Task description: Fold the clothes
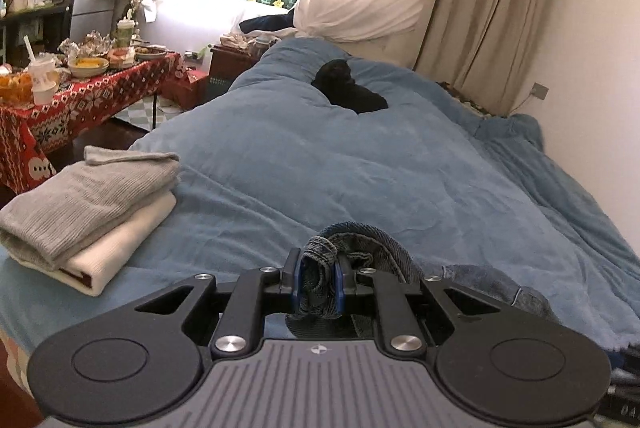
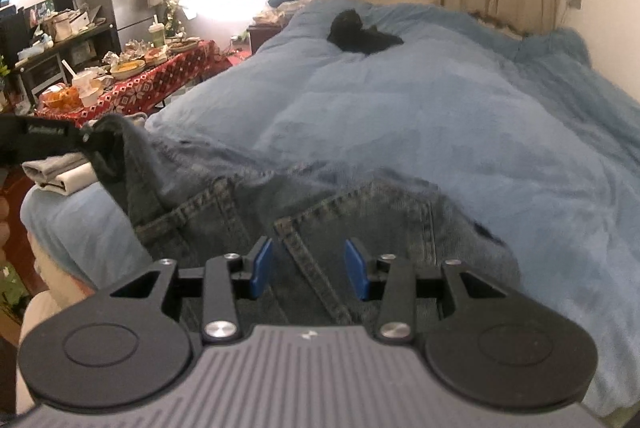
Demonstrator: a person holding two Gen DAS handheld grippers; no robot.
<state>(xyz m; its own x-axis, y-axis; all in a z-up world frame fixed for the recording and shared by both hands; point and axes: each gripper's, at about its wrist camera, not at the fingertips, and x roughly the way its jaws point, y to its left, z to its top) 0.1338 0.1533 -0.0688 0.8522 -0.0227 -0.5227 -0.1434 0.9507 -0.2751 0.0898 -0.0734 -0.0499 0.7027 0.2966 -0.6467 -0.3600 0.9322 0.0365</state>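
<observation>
The left gripper's (image 1: 319, 286) fingers are clamped on a bunched fold of the jeans (image 2: 312, 212) — denim fills the gap between its blue pads. The right gripper's (image 2: 309, 270) fingers stand apart over the jeans, which lie on the blue duvet (image 1: 304, 164). At ten o'clock in the left view — a folded stack (image 1: 90, 204).

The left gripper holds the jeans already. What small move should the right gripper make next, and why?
Probably close the right gripper on the jeans. Its blue pads stand apart with denim between them, seemingly not pressing, while the left gripper is already clamped on a bunched edge. A grip on both sides would let the jeans be lifted and spread on the blue blanket.
</observation>
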